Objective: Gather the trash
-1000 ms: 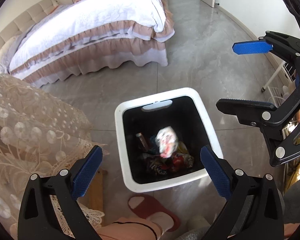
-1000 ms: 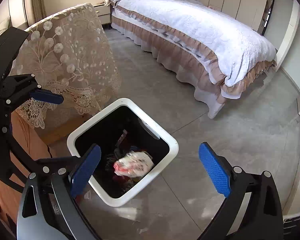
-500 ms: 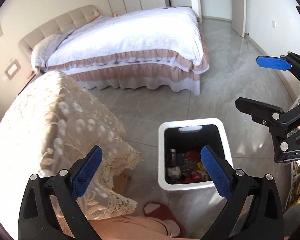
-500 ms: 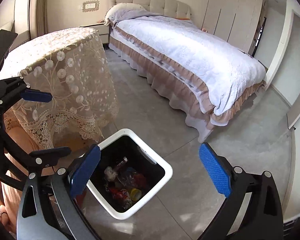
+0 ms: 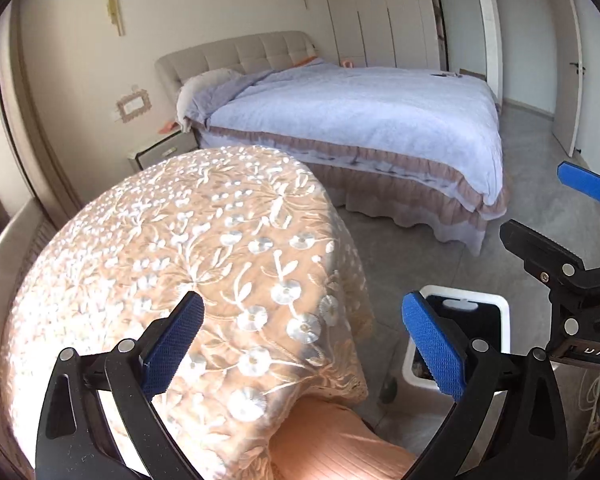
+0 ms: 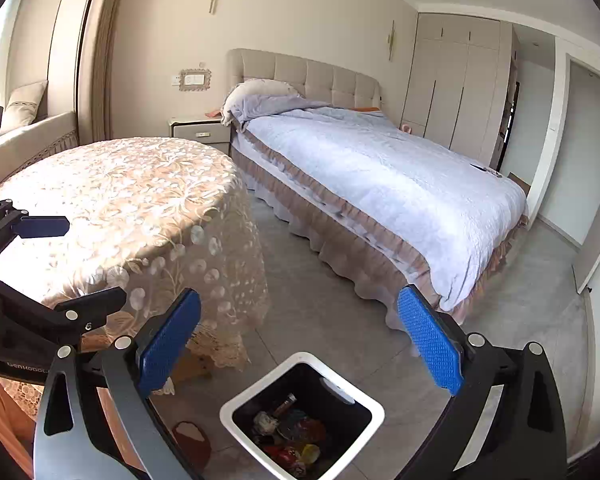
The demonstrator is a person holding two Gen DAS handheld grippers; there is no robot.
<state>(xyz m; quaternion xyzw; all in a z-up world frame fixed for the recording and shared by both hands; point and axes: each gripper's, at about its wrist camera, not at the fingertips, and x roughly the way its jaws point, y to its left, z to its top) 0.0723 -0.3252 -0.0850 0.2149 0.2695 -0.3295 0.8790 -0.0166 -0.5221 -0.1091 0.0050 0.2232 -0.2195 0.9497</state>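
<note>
Lace cloth (image 5: 188, 240) draping the table just beside the trash bin (image 6: 300, 364) could snag your left gripper (image 5: 300, 344) or right gripper (image 6: 298, 344), both spread wide and empty, while the collected wrappers (image 6: 290, 436) sit inside that bin.

Daylight comes in from the left of both pairs of tongs, falling hard on the lace tablecloth (image 5: 188, 248); its near left part glares almost white, and the pattern washes out there. In the right wrist view the same cloth (image 6: 112, 200) shows a sharp line between sunlit top and shaded drape. The bed (image 6: 380, 184) ahead sits in soft, even light, slightly bluish. The inside of the bin (image 6: 364, 412) is dark. Both views bend strongly at the edges, with black corners. The focus is fairly crisp, with little blur.
</note>
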